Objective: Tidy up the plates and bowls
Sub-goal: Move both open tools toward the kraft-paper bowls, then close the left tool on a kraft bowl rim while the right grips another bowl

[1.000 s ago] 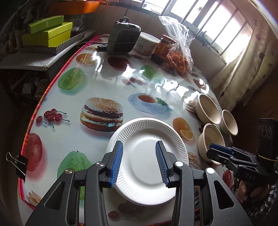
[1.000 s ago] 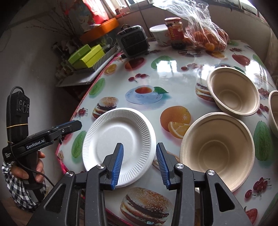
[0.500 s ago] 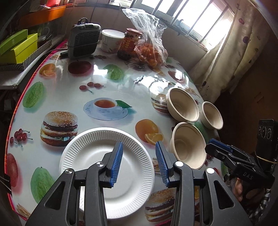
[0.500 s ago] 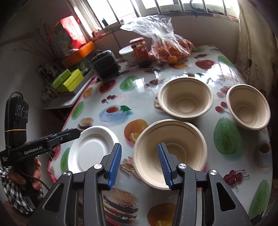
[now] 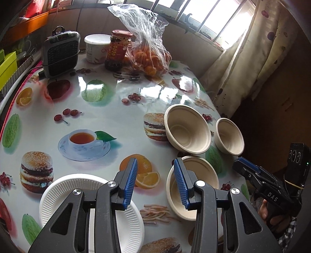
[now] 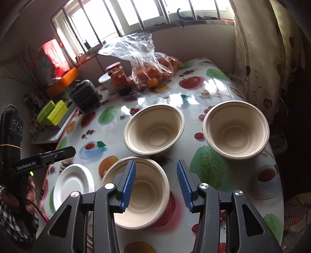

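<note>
Three paper bowls and one paper plate sit on a shiny bench with food pictures.

The left gripper and right gripper both have their fingers apart, holding nothing. The near bowl is the landmark: the white plate lies beside it, the middle bowl and small bowl behind. Far behind, a bag of oranges sits under the barred window.

"DAS" on right hand-held gripper; "GenRobot.AI" on left hand-held gripper.
</note>
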The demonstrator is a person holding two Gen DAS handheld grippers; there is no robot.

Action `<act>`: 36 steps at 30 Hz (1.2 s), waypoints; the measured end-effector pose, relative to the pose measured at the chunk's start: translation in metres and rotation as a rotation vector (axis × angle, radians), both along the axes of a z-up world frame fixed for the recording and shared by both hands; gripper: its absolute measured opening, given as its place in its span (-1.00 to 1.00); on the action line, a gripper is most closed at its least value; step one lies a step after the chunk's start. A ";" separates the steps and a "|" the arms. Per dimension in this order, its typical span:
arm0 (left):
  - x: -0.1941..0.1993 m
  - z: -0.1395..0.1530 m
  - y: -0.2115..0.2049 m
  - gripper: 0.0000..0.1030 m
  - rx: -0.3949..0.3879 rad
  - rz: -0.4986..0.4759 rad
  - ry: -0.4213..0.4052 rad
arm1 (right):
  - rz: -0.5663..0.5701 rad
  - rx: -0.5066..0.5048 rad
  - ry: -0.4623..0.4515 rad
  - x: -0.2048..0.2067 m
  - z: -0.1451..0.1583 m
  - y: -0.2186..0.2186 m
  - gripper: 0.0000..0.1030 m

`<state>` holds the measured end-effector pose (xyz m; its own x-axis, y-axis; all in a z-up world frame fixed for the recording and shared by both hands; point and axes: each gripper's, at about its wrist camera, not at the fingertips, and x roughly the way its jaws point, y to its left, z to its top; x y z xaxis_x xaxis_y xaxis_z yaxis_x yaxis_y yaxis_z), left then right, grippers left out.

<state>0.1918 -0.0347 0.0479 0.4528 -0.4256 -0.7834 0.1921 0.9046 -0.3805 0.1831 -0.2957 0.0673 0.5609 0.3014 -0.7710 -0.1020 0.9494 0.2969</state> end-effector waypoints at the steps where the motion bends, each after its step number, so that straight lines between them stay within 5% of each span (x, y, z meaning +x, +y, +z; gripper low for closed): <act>1: 0.003 0.000 -0.004 -0.22 0.003 -0.008 -0.003 | -0.004 0.016 -0.007 0.002 -0.001 -0.005 -0.17; 36: 0.106 -0.047 -0.051 -0.33 0.064 -0.011 0.076 | -0.010 0.068 0.041 0.082 -0.050 -0.031 -0.39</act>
<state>0.2983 -0.0861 0.0010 0.3866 -0.3781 -0.8412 0.1753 0.9256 -0.3355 0.2652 -0.3268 0.0177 0.5324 0.3484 -0.7715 -0.0789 0.9278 0.3645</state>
